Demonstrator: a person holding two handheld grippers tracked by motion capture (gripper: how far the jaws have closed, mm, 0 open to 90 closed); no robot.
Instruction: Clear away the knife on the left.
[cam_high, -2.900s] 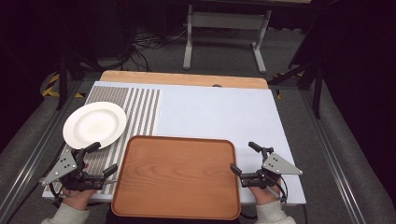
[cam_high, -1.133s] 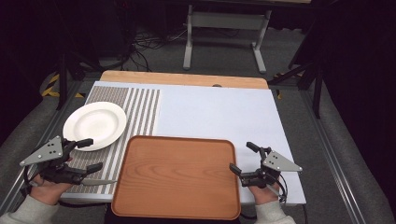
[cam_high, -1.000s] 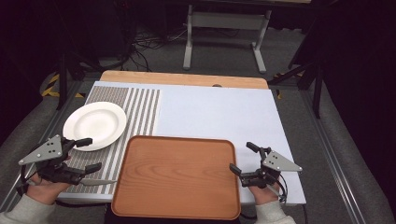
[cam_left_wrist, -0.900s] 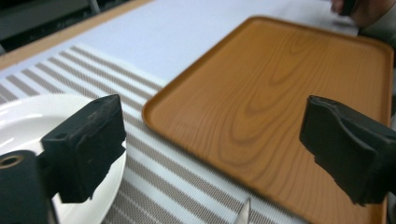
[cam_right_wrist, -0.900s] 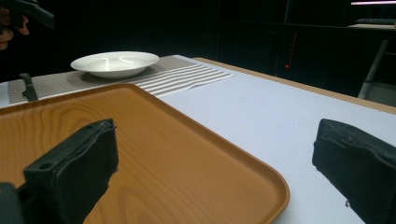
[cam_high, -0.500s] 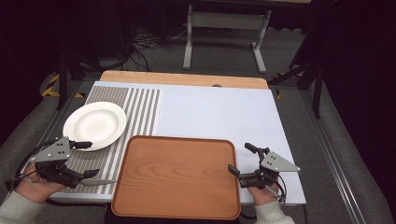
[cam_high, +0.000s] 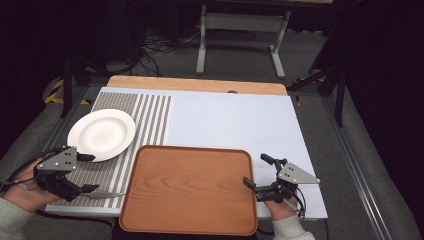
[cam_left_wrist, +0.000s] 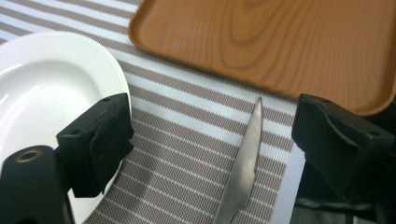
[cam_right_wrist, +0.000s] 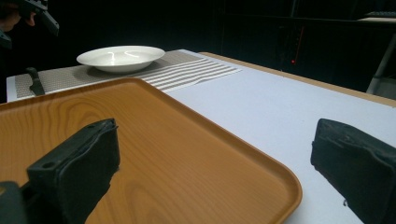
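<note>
Steel knife (cam_left_wrist: 245, 172) lies free between wide-open left gripper (cam_left_wrist: 210, 140) jaws – just closing slightly

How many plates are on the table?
1. The plate sits on the striped mat at the table's left side, beside the tray, just ahead of the left gripper. No other plate shows.

— How many plates are on the table?
— One white plate (cam_high: 102, 135), on the one striped placemat (cam_high: 150, 115).
— Trays?
— One wooden tray (cam_high: 190, 187).
— Any cutlery?
— One knife (cam_left_wrist: 245, 168), lying on the stripes beside the tray.
— And the tools in the person's hands?
— Two: a left gripper (cam_high: 86, 172) and a right gripper (cam_high: 257, 170), each with two black jaws.
</note>
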